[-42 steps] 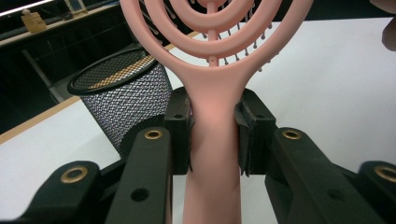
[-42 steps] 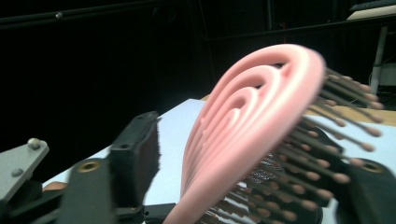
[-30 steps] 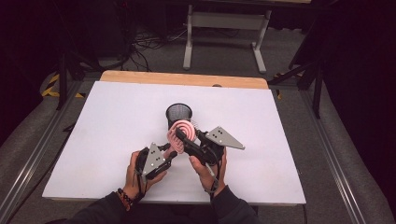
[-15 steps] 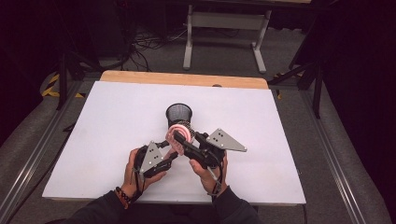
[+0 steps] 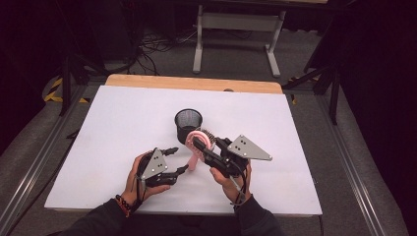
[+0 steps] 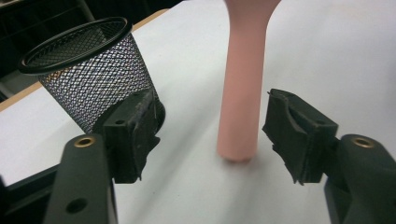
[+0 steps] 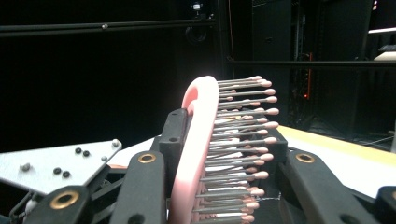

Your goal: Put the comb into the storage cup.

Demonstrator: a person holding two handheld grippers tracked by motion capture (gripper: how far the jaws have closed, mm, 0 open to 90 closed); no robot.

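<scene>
1. Hairbrush (image 5: 199, 142), pink, stands upright just in front of the black mesh cup (image 5: 188, 124), its handle end down on the white table (image 5: 108, 132).
2. Right gripper (image 5: 202, 144) is clamped on the brush's bristled head.
3. Left gripper (image 5: 178, 160) has its jaws spread wide on either side of the handle, not touching it.
4. Mesh cup stands just behind the left gripper's jaws.

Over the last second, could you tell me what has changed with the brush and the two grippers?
The left gripper has opened and let go of the pink brush handle. The right gripper still clamps the brush head; the mesh cup has not moved.
</scene>
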